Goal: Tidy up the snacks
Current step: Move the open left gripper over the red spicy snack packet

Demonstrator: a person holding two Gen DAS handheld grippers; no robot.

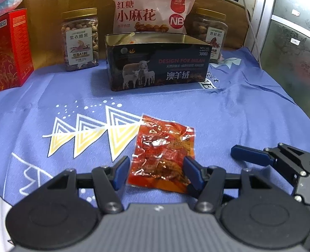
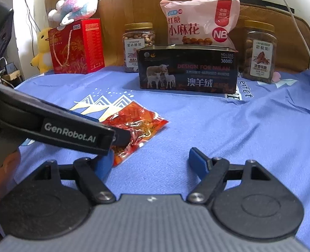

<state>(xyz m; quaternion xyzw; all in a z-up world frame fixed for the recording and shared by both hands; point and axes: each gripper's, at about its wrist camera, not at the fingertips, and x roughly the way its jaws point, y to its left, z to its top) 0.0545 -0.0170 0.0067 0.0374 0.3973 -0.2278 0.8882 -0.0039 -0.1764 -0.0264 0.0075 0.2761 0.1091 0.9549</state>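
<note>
A red transparent snack packet (image 1: 163, 153) lies flat on the blue printed cloth (image 1: 217, 115). My left gripper (image 1: 157, 171) stands open around its near end. The right pad touches the packet's edge, while the left pad sits just beside it. In the right wrist view the same packet (image 2: 142, 121) is partly covered by the left gripper's black finger (image 2: 121, 138). My right gripper (image 2: 151, 163) is open over bare cloth to the right of the packet, with nothing between its pads. One of its blue fingers (image 1: 249, 154) shows in the left wrist view. A dark open tin (image 1: 159, 67) with a sheep picture stands farther back.
Behind the tin leans a pink snack bag (image 1: 150, 10), with a nut jar (image 1: 80, 40) on its left and another jar (image 1: 213, 33) on its right. A red gift box (image 1: 8, 50) stands at the far left, with plush toys (image 2: 77, 6) on and beside it.
</note>
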